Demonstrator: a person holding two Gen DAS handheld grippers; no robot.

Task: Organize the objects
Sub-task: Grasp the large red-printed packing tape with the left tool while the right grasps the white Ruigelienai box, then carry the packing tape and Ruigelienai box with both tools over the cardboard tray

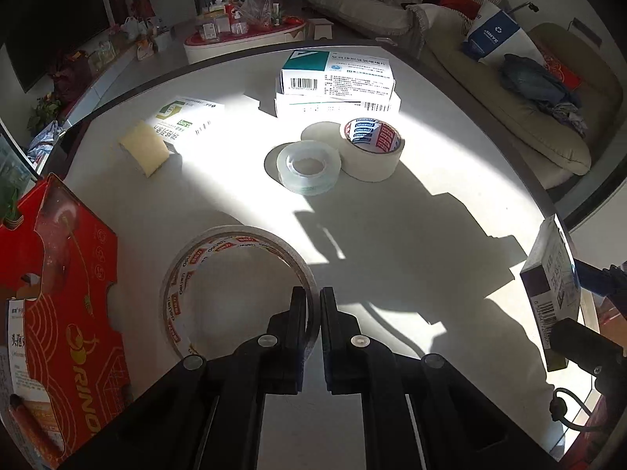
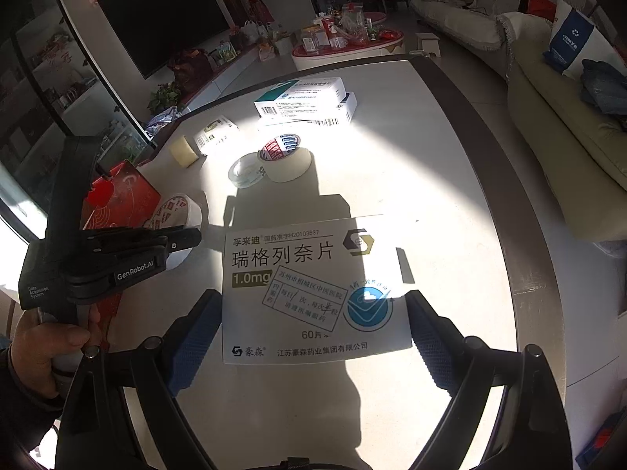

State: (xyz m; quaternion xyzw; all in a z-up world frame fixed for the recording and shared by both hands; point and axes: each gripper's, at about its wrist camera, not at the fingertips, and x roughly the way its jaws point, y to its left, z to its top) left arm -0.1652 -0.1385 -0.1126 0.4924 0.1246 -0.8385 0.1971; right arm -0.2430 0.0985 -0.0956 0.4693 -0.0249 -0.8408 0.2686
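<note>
Two things are in hand. The left gripper (image 1: 312,313) has its jaws pinched shut on the rim of a tape roll (image 1: 235,270), which looks clear of the table (image 1: 431,235), beside a red carton (image 1: 66,293). The right gripper (image 2: 313,329) spans a white box (image 2: 309,293) with wide jaws, pads on both short edges, likely bound for the stacked boxes (image 2: 305,102) beyond two more rolls (image 2: 270,164).
</note>
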